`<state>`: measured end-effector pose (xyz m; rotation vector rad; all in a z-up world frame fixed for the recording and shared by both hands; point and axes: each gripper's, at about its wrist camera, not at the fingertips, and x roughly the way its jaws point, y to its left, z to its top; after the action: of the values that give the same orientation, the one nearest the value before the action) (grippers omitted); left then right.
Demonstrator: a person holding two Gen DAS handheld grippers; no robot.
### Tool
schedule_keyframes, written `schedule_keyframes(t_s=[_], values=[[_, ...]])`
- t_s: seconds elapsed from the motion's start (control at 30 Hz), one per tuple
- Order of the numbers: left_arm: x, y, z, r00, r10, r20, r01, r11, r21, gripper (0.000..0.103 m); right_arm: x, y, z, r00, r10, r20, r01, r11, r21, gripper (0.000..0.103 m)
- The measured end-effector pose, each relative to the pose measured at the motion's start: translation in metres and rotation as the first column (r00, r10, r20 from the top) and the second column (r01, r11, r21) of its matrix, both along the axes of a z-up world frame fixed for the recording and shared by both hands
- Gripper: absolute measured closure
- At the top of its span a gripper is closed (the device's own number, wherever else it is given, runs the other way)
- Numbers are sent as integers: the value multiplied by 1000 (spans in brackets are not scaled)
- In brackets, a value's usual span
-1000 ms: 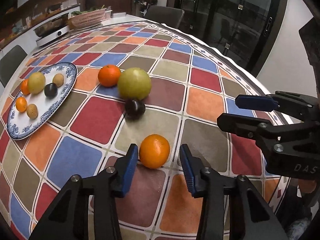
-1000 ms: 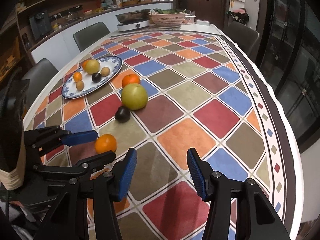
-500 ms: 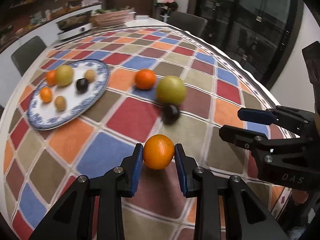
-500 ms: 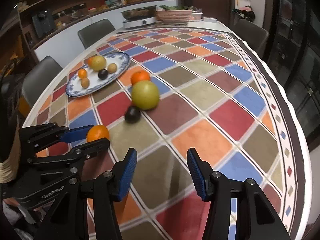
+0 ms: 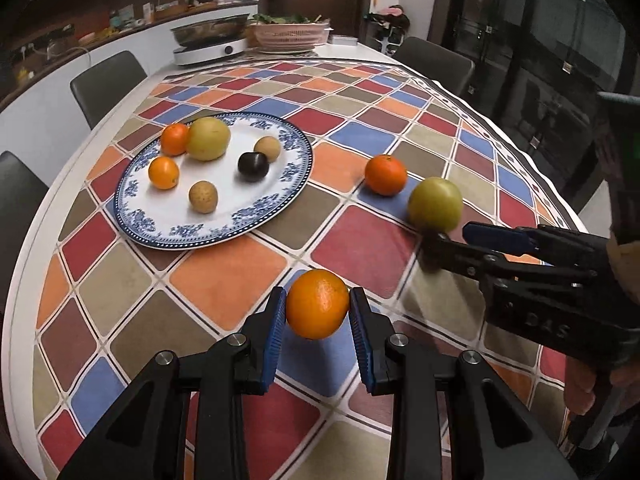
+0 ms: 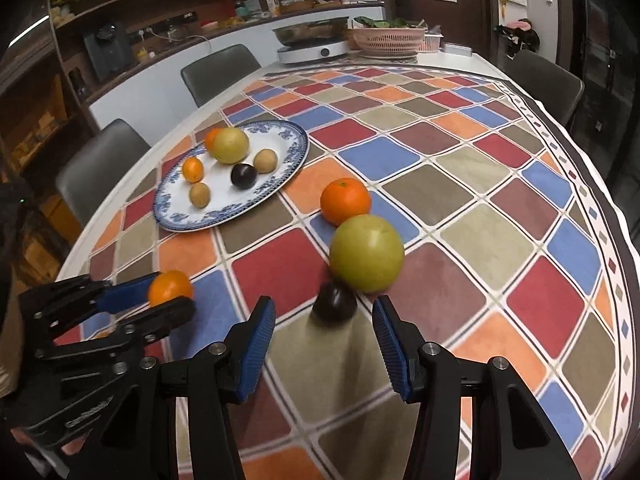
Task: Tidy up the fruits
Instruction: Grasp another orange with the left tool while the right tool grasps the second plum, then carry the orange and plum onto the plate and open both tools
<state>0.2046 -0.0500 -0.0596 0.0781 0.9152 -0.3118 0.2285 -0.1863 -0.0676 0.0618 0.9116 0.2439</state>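
Left tool (image 5: 317,306) grips orange (image 5: 317,304); right tool (image 6: 324,330) agape.

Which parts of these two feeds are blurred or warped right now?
Left wrist view: the held orange is sharp; the right claw smears at its tips; fisheye bends the table edge and darkens the corners. Right wrist view: the dark plum and green fruit look soft from motion; the plate reads clearly.
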Motion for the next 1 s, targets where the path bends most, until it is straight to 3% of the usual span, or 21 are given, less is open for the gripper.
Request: schedule_keyframes(t_s=[0.1,0.37,1.0], values=[[1,2,-3,1000,5,-10,-5,1000,-5,71,7,1,-7,1000,-15,-19,14,1000,-1,59],[3,4,-4,1000,15,-13,-15,1000,-9,71,10,4,-13,999,-20,-30,19,999,-48,75],[-18,19,23,998,41,47,-39,998,-45,71,-26,16,22,999,30,42,-30,1000,6,76]])
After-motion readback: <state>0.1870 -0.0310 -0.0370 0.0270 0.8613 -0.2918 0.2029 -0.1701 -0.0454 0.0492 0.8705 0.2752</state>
